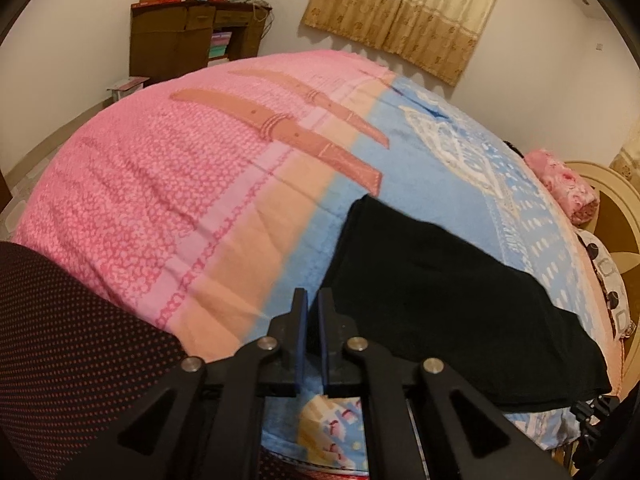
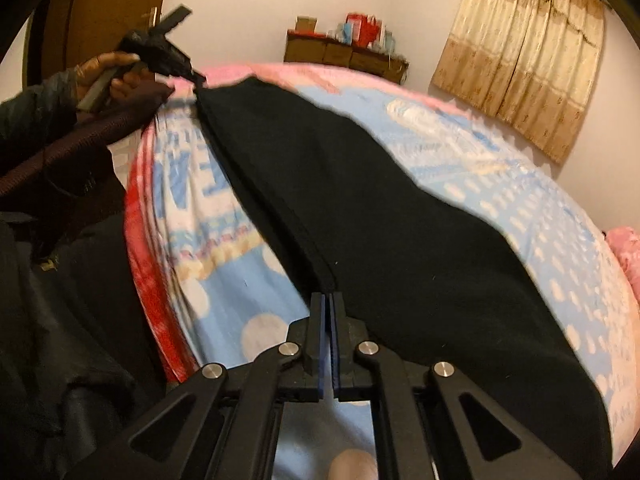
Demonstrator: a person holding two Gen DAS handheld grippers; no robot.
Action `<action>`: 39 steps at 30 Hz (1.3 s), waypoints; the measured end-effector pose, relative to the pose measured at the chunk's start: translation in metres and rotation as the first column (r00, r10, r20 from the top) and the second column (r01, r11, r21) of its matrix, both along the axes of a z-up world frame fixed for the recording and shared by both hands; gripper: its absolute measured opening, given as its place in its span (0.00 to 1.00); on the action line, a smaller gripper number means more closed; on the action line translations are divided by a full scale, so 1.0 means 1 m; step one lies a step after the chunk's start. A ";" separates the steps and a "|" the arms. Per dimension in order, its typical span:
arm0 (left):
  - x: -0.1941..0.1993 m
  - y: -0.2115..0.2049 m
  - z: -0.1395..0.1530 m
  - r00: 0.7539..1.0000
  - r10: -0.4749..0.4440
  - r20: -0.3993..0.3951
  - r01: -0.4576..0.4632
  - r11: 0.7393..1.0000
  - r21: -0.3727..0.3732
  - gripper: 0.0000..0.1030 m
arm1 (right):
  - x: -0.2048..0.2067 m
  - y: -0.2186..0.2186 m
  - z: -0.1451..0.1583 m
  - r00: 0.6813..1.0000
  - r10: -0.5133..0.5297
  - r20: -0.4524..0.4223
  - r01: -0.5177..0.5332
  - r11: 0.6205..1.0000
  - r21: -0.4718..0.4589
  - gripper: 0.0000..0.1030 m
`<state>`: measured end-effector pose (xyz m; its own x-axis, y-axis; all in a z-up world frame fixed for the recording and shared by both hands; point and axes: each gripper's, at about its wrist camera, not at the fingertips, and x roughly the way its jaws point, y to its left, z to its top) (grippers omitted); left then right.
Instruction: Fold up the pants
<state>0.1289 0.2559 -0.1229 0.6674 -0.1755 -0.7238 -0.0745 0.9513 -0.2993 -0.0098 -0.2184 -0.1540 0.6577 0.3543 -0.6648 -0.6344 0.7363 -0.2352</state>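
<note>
Black pants (image 1: 440, 280) lie folded lengthwise in a long strip on the pink and blue blanket (image 1: 160, 180), near the bed's near edge. In the left wrist view my left gripper (image 1: 313, 298) sits at the strip's left corner with its jaws close together, the right finger against the fabric's edge. The right wrist view shows that gripper (image 2: 198, 79) in a person's hand (image 2: 120, 68), pinching the far corner of the pants (image 2: 360, 200). My right gripper (image 2: 328, 300) is shut, and the strip's near folded edge runs straight into its tips.
A dark mesh surface with red dots (image 1: 60, 340) fills the lower left of the left wrist view. A brown cabinet (image 1: 172, 40) and a curtain (image 1: 404, 20) stand against the far wall. A pink pillow (image 1: 564, 188) lies by the headboard (image 1: 616, 208). A wooden door (image 2: 100, 0) is behind the hand.
</note>
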 end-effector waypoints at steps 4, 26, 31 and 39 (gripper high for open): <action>-0.003 -0.007 0.006 0.999 -0.022 0.026 0.022 1.000 -0.004 0.06 | -0.002 0.001 0.001 1.000 0.001 0.008 -0.001 1.000 -0.025 0.00; -0.001 -0.057 -0.005 0.996 -0.085 -0.012 0.086 0.986 0.145 0.49 | 0.036 0.044 -0.011 0.997 0.000 0.083 0.008 0.995 -0.096 0.27; 0.001 -0.052 -0.009 0.997 -0.071 -0.030 0.074 0.991 0.115 0.49 | 0.028 0.050 -0.015 0.997 0.034 0.072 -0.025 0.993 -0.116 0.03; -0.002 -0.053 -0.008 0.997 -0.074 -0.023 0.076 0.992 0.101 0.49 | 0.017 0.047 -0.007 0.999 0.024 0.034 -0.021 0.997 -0.078 0.02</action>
